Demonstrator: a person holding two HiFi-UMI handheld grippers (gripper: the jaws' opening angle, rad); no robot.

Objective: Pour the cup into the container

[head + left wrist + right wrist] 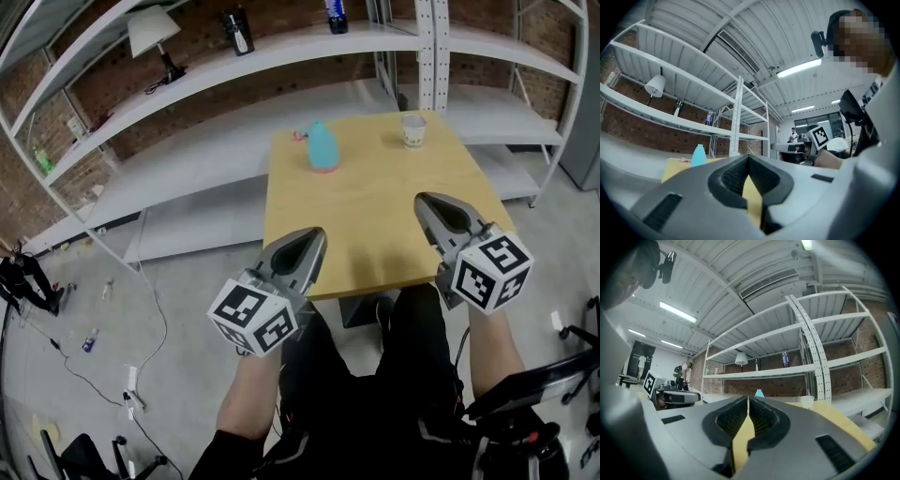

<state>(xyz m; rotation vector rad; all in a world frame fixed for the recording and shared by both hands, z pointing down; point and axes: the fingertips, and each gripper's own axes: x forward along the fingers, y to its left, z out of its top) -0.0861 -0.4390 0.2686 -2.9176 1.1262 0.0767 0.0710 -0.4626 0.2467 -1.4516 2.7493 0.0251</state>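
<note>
Left gripper [317,236], fingers pressed together — empty, right gripper [424,200], fingers likewise together — empty.

The left hand-held gripper [749,158] fills the lower part of the frame. Its two grey jaws are closed, the tips meet, and nothing is between them. Through the small gap below the tips the yellow bench [675,168] is visible. On the bench, at the lower left, a light blue container [699,156] stands upright. Behind it, white shelves [670,119] run along a brick wall [633,131]. They carry a white lamp [655,85] at the upper left and a bottle [709,116] nearer the middle. A long ceiling light [799,68] glows at the upper right. Far behind, right of the middle, a person [793,135] stands.
</note>
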